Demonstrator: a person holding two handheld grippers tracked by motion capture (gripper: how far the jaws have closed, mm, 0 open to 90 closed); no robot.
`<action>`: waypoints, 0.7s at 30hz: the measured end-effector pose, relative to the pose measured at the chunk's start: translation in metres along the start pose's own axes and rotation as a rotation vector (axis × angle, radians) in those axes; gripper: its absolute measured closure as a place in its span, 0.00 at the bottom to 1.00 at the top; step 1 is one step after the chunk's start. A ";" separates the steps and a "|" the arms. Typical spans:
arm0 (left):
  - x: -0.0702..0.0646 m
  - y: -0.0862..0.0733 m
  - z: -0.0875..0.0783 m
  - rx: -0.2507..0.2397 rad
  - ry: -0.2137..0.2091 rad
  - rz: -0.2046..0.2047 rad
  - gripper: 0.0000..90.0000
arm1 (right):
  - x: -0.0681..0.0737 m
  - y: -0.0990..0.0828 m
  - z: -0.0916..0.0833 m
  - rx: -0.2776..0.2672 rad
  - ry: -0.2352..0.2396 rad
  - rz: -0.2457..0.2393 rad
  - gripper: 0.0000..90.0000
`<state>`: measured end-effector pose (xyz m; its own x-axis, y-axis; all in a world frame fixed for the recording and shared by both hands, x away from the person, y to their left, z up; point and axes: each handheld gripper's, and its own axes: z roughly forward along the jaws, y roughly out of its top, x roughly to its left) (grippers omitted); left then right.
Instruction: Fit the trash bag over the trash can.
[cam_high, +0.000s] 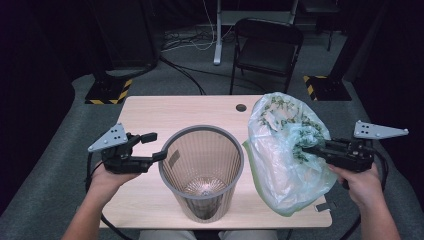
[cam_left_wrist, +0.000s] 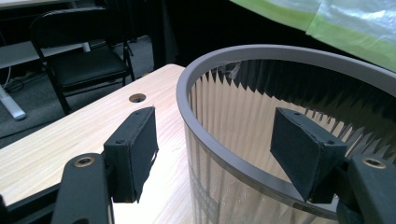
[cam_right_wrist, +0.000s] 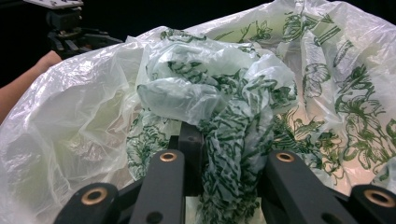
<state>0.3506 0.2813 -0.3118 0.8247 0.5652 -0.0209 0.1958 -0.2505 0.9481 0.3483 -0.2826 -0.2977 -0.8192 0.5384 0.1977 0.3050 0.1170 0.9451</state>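
Plastic bag (cam_high: 285, 160) pinched in right gripper (cam_high: 306, 148), left gripper (cam_high: 156, 146) agape astride bin rim (cam_high: 200, 131)

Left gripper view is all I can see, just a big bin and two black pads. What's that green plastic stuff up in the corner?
Observer: It's a thin plastic bag printed with green leaves, puffed up on the table beside the bin.
Operator: Is anybody holding it?
Observer: Yes, the right hand-held gripper has a bunched-up fold of the bag pinched between its jaws.
Operator: Is my gripper touching the bin?
Observer: From the high view, the left hand-held gripper is open, with one jaw tip at the bin's rim; I can't tell if it touches.
Operator: Is there anything in the bin?
Observer: From above I see nothing in it, just the shiny bottom.
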 end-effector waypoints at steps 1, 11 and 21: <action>0.000 0.000 0.000 -0.001 0.000 0.000 0.35 | 0.002 0.003 0.001 -0.002 0.009 -0.005 0.84; -0.001 0.002 -0.002 -0.004 0.001 0.004 0.35 | 0.010 0.014 0.010 -0.032 0.067 -0.016 0.84; -0.002 0.003 -0.009 -0.013 0.009 0.008 0.35 | 0.019 0.021 0.034 -0.040 0.123 -0.035 0.84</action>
<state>0.3448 0.2869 -0.3061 0.8216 0.5700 -0.0106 0.1821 -0.2449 0.9523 0.3551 -0.2416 -0.2828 -0.8829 0.4281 0.1928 0.2580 0.0992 0.9610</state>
